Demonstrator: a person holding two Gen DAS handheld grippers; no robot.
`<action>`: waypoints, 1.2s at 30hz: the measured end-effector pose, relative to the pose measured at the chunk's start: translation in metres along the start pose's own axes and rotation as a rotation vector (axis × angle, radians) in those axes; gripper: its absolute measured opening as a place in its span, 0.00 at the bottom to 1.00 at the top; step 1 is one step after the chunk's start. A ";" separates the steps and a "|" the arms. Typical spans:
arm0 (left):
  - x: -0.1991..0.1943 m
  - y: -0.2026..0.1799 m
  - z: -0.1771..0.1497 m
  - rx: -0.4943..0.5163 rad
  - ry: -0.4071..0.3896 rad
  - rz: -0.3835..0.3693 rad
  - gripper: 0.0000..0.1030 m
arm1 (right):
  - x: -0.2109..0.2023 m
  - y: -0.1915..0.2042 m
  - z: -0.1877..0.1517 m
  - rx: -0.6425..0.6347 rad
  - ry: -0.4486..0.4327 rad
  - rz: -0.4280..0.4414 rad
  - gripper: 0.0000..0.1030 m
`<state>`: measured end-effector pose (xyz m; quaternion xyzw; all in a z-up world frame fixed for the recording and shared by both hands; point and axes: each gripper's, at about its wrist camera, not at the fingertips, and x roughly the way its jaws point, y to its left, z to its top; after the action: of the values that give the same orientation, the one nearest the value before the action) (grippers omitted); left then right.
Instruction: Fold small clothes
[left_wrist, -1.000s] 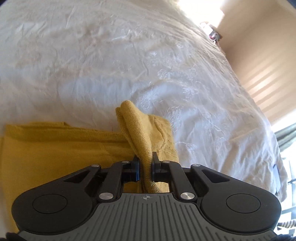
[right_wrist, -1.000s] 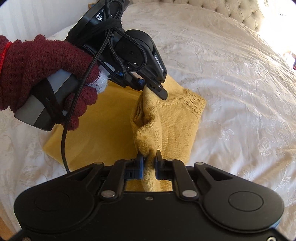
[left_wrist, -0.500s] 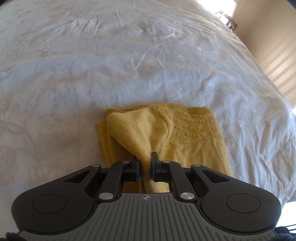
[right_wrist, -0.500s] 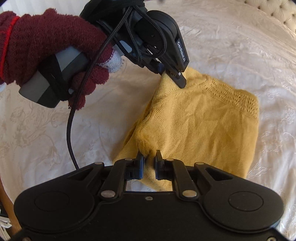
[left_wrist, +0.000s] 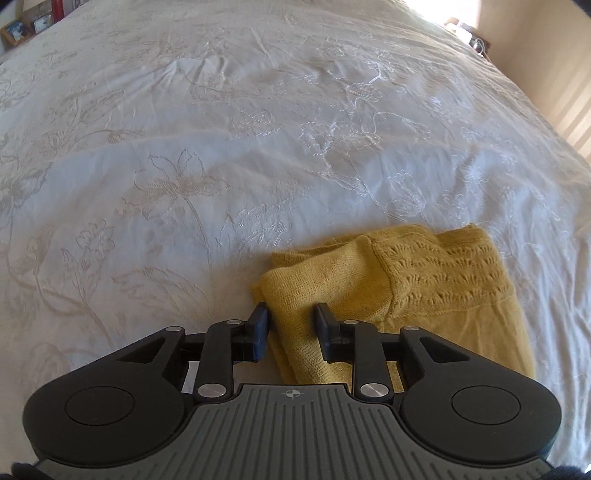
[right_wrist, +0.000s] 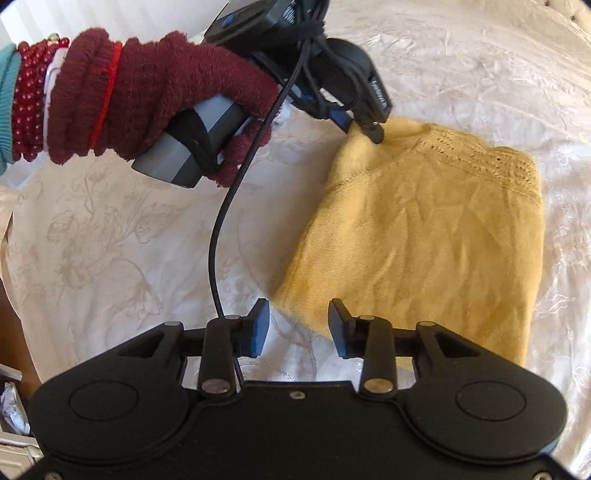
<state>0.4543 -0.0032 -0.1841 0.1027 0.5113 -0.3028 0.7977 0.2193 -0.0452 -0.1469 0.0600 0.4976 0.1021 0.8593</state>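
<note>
The bed (left_wrist: 258, 110) under its white embroidered cover carries one yellow knit top (right_wrist: 424, 236), lying flat as a folded rectangle, lace-knit band at its far edge. I judge this fold laid down; whether another fold or some smoothing is wanted, I cannot say. My left gripper (left_wrist: 290, 325) has its jaws parted around a loose corner, gripping nothing. My right gripper (right_wrist: 299, 328) is spread just over the near corner, also empty.

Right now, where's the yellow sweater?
The folded yellow knit sweater lies flat on the white embroidered bedspread: right of centre in both wrist views, one corner between the open left gripper jaws.
</note>
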 end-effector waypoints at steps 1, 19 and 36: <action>0.001 0.000 0.001 0.009 0.000 0.002 0.27 | -0.005 -0.005 -0.001 0.011 -0.007 -0.012 0.46; -0.020 0.029 0.010 -0.238 -0.122 0.001 0.70 | -0.005 -0.110 0.050 0.148 -0.124 -0.159 0.65; -0.043 -0.004 -0.081 -0.302 0.002 -0.159 0.93 | 0.081 -0.174 0.118 0.198 -0.020 -0.108 0.66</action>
<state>0.3784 0.0480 -0.1831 -0.0590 0.5582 -0.2846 0.7771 0.3810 -0.1958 -0.1922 0.1186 0.4990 0.0054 0.8584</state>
